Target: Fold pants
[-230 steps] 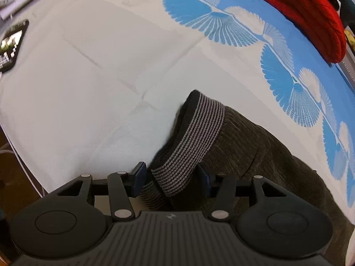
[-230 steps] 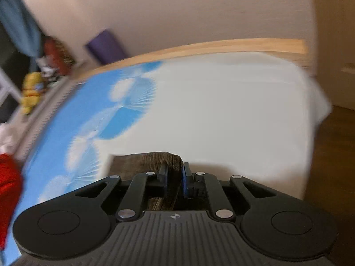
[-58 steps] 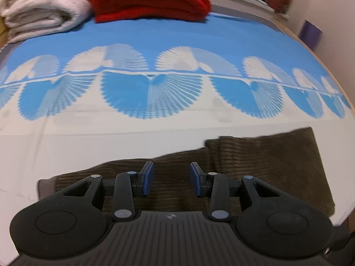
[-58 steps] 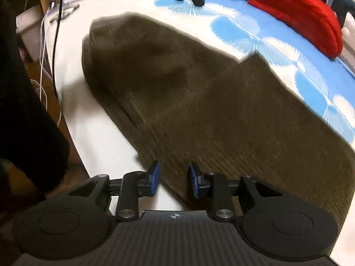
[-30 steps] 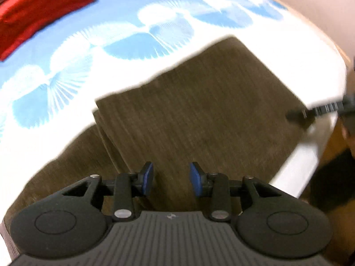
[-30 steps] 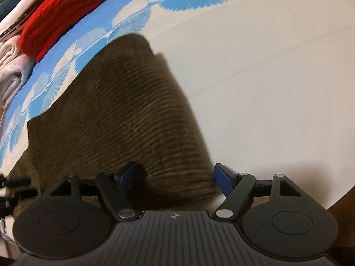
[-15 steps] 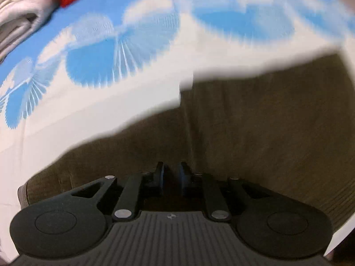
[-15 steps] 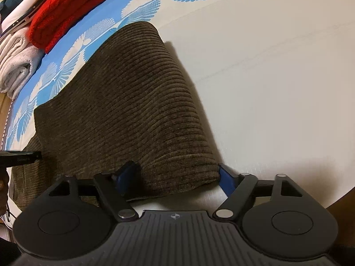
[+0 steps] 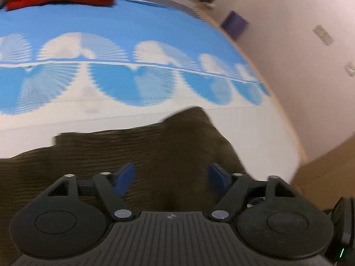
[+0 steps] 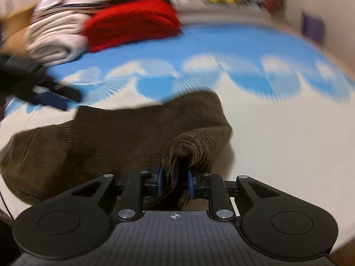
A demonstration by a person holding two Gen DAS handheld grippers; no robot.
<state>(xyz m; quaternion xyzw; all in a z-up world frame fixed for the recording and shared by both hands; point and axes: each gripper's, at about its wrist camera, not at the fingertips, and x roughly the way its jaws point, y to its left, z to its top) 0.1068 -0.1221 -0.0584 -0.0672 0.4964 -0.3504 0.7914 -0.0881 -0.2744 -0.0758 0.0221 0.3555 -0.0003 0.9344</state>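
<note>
1. the pants (image 10: 106, 137) are dark brown ribbed corduroy, lying partly folded on the bed (image 10: 288, 146), on the white stretch of its cover just below the band of blue fan prints.
2. the right tool (image 10: 174, 182) has just been closing, and its pads are now clamped on a bunched roll of the folded end nearest it; that end stands lifted off the bed in a hump.
3. the left tool (image 9: 172, 176) has just been opening; its fingers stand well apart over the cloth and nothing is pinched between them. it also shows at the left edge of the right wrist view, blurred.
4. handling, as a judgement: soft and limp, with no stiffness to hold a shape, so any unsupported part will sag and drag. the thick ribbed pile should give the pads good bite and is unlikely to slip.
5. probably moderately heavy for cloth, since the layers are doubled; nothing fragile here.
6. best holds look to be the corners of a folded edge, both layers pinched together, one tool at each corner so the fold carries over flat.
</note>
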